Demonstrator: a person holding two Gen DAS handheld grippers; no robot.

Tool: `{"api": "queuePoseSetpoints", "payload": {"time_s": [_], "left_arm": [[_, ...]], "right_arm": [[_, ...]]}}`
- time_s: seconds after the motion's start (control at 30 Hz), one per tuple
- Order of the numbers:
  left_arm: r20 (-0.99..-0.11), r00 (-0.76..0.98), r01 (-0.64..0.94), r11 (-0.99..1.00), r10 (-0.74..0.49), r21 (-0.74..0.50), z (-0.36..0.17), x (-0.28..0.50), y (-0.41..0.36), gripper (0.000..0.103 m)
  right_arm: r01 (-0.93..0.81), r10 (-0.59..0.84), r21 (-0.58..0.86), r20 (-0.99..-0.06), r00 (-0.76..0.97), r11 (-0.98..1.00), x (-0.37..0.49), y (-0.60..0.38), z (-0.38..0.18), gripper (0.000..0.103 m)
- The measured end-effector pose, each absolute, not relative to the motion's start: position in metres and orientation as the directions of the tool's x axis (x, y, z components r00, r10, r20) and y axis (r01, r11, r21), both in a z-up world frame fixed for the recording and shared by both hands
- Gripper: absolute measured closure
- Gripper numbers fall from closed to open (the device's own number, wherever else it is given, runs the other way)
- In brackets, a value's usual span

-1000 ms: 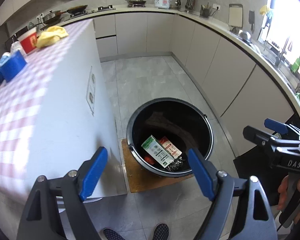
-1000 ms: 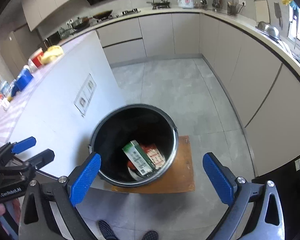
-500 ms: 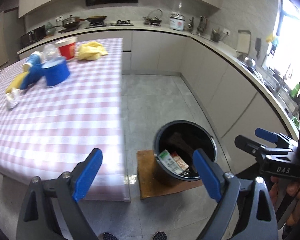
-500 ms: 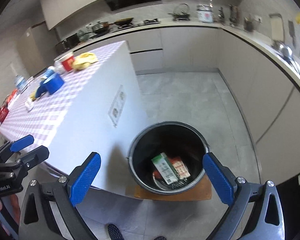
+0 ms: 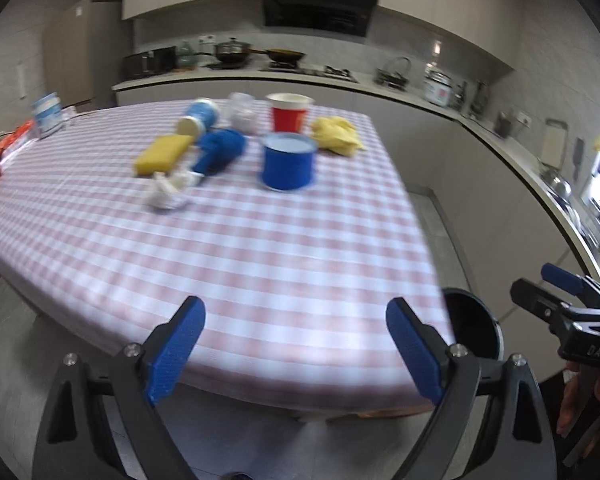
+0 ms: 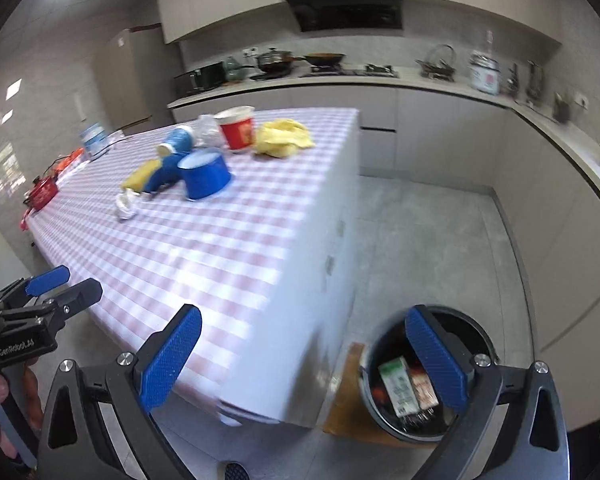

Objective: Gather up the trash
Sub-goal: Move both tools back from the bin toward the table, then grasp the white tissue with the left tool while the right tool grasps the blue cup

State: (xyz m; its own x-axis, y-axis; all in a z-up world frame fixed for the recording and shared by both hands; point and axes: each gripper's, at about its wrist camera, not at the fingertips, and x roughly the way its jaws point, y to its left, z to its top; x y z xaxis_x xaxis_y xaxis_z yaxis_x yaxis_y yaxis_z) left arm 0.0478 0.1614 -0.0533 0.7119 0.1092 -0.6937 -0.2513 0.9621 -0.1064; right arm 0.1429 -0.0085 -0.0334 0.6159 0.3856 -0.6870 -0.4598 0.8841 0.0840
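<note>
I'm holding left gripper (image 5: 292, 354) and right gripper (image 6: 300, 354) spread, empty, facing table (image 5: 260, 248); bin (image 6: 432, 380) beside table.

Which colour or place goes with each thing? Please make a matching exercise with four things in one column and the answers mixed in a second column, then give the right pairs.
Things:
1. cup
2. tub
3. sponge
4. cartons

Colour or place:
A. yellow, on the table
B. inside the black bin on the floor
C. red with a white rim, at the far end of the table
D. blue, upright, nearest to the table's middle

Pairs: 1-C, 2-D, 3-A, 4-B
</note>
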Motion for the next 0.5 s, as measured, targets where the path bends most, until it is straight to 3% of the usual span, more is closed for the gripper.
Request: {"api": "queuePoseSetpoints", "payload": {"time_s": [0.23,0.5], "left_arm": [[-0.684,0.711,-0.321,0.941,0.165,-0.106,-0.055,0.058,0.232,0.011],[-0.7,0.697,-0.339,0.932,0.158,-0.127,-0.069,0.096,0.297,0.016]], "right_arm": [[-0.512,0.408,0.054,-0.677,0.612,0.857,0.154,0.065,-0.028,0.001],[-0.535,0.406,0.031,-0.689,0.6,0.845,0.188,0.129,-0.034,0.011]]}}
